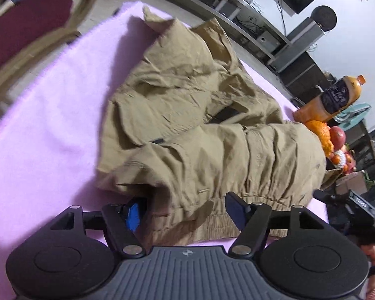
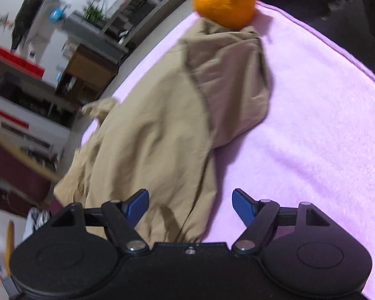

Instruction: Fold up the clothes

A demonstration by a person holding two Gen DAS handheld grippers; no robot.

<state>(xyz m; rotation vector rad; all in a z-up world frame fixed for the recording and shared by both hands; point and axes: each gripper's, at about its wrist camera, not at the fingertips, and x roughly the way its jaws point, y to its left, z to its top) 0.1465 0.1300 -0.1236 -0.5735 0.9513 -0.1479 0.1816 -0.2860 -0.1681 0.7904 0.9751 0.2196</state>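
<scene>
A crumpled tan pair of cargo trousers (image 1: 200, 115) lies on a pink cloth-covered table (image 1: 50, 125). In the left wrist view my left gripper (image 1: 185, 210) stands open over the elastic waistband at the near edge, with the fabric lying between its blue-padded fingers but not pinched. In the right wrist view the tan trousers (image 2: 162, 125) stretch away toward an orange, one part folded over. My right gripper (image 2: 190, 205) is open, its left finger over the cloth's near edge and its right finger above the bare pink cloth (image 2: 312, 137).
An orange (image 2: 226, 0) rests at the far end of the garment. A juice bottle (image 1: 337, 97) and a pile of fruit (image 1: 332, 140) stand at the table's right edge. A chair with a dark red seat (image 1: 25, 25) is at the far left. Shelves line the background.
</scene>
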